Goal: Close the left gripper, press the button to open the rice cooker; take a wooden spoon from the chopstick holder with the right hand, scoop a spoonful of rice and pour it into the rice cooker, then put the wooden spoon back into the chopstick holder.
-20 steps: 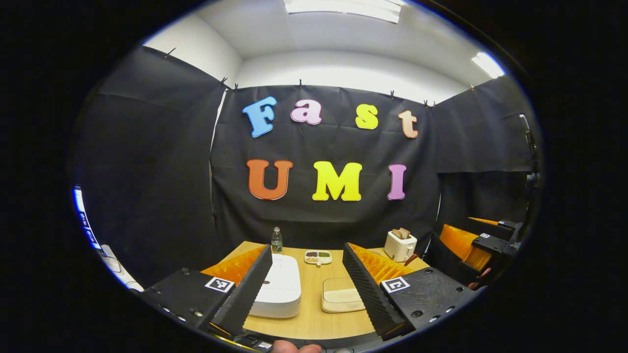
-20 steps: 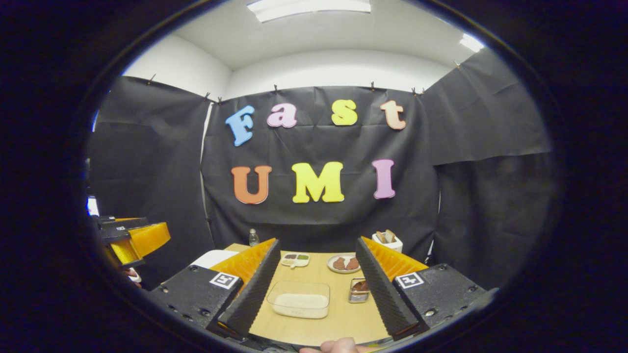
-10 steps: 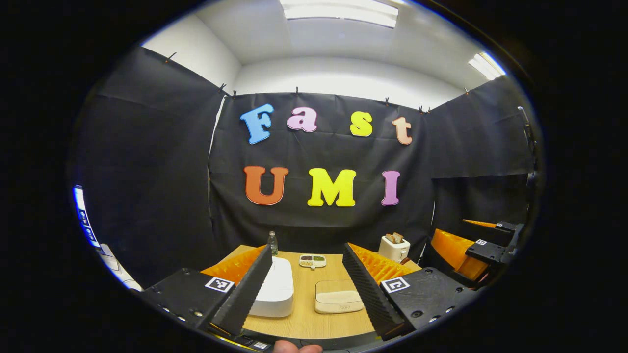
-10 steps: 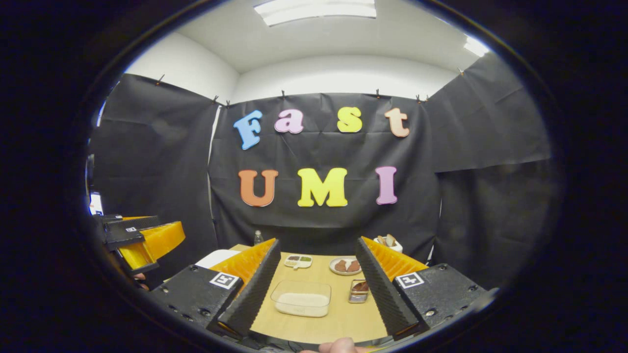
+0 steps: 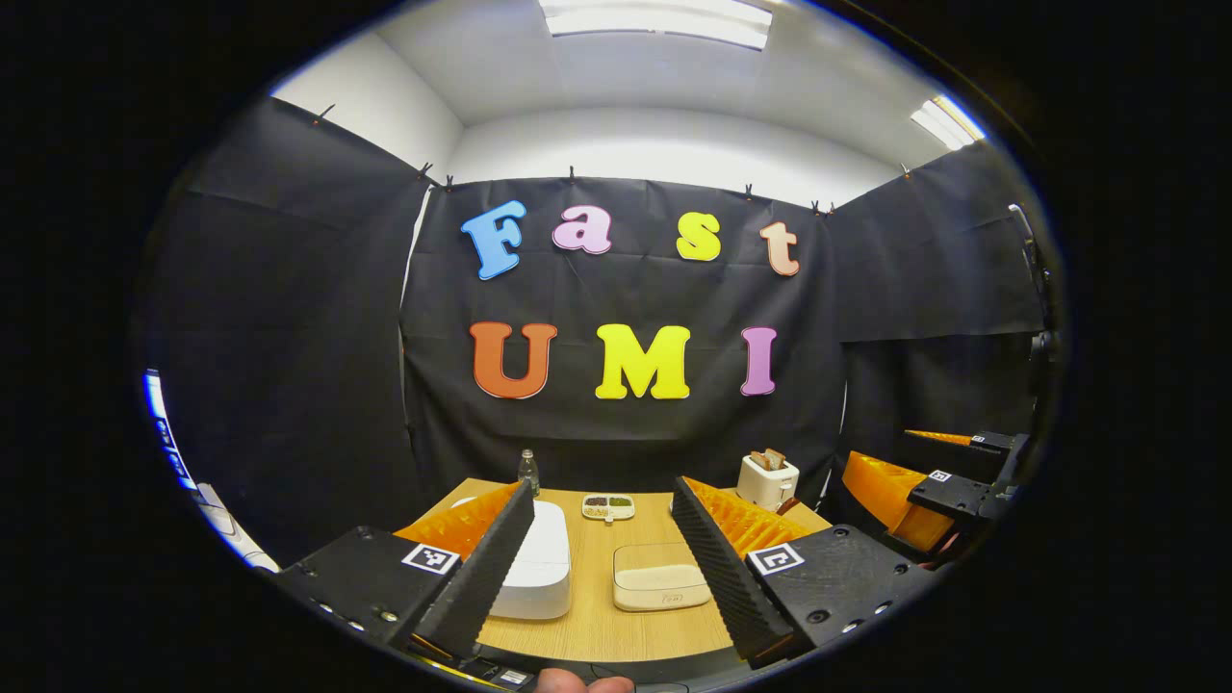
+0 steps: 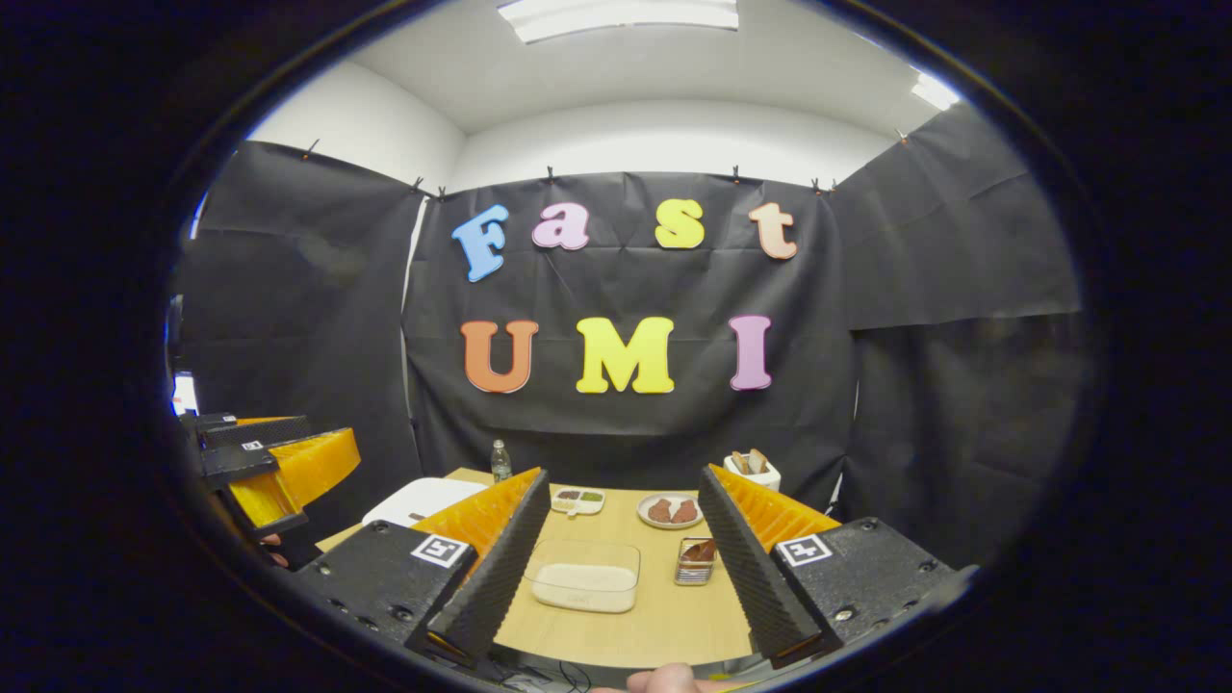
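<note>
— Between your two sets of fingers, what do you see?

— At the bottom of the left gripper view my left hand-held gripper (image 5: 602,534) is spread wide with nothing in it, above the near edge of the worktop (image 5: 597,626). One white rice cooker (image 5: 534,568), lid down, lies just behind its left finger, and one clear tub of rice (image 5: 661,589) sits in the gap between the fingers. My right hand-held gripper (image 6: 621,525) is likewise released and empty in the right gripper view, framing that same tub.

— And farther out?

— One metal chopstick holder (image 6: 695,562) stands just right of the tub; I cannot make out the wooden spoon in it. Beyond it rests one plate (image 6: 671,511) with two brownish pieces, and one small divided dish (image 6: 577,500) beside that. At the back stands one bottle (image 6: 500,461) and one white toaster (image 5: 767,480) with two slices standing up in it.

— How many hand-held grippers in total?

— Two, well apart, each above the near edge.
</note>
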### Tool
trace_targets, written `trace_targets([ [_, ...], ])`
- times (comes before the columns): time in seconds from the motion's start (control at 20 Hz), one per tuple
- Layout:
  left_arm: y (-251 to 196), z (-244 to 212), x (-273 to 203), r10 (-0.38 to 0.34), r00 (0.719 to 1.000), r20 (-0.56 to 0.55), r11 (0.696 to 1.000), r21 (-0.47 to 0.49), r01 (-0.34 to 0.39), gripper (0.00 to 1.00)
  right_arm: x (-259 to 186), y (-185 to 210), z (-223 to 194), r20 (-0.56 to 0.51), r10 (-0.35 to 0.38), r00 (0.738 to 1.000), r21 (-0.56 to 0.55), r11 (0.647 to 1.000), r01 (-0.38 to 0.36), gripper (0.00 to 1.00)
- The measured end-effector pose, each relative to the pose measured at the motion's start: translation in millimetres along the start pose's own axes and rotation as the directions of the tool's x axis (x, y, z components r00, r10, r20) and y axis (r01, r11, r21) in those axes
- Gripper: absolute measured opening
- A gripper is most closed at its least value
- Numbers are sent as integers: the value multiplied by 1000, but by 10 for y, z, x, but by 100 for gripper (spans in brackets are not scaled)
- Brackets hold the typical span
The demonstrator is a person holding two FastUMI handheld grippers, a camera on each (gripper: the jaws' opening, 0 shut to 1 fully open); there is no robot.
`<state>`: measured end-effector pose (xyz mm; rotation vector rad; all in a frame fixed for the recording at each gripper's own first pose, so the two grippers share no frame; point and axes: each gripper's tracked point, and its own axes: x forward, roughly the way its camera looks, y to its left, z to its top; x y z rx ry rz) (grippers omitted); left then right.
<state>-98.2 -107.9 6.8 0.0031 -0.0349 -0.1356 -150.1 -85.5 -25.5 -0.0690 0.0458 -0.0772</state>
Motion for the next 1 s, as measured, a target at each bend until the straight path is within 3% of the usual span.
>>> trace_targets([
  [0.1, -33, -22, -6, -8, 1000, -2, 1000, -3, 8, 94, -40, -56, -47, -1, -5, 1000, -5, 1000, 5, 96],
  [0.25, -63, -40, -11, -13, 1000, -3, 1000, 0, 13, 94, -71, -88, -61, 0, -18, 1000, 1, 1000, 18, 100],
  [0.75, -23, -47, -29, -10, 1000, -3, 1000, -8, 10, 94, -89, -121, -17, -5, -53, 999, 20, 998, 53, 100],
  [0.8, -26, -55, -16, -9, 1000, -5, 1000, -8, 9, 94, -96, -119, -10, -4, -54, 999, 20, 998, 54, 96],
  [0.85, -31, -67, 5, -9, 1000, -5, 1000, -8, 9, 94, -90, -113, -1, -2, -55, 998, 18, 998, 55, 100],
  [0.9, -37, -66, 24, -9, 1000, -5, 1000, -8, 9, 94, -87, -117, 1, -2, -56, 998, 15, 998, 56, 96],
  [1.0, -30, -47, 4, -10, 1000, 0, 1000, -12, 10, 94, -76, -103, 4, 0, -54, 999, 12, 998, 54, 100],
])
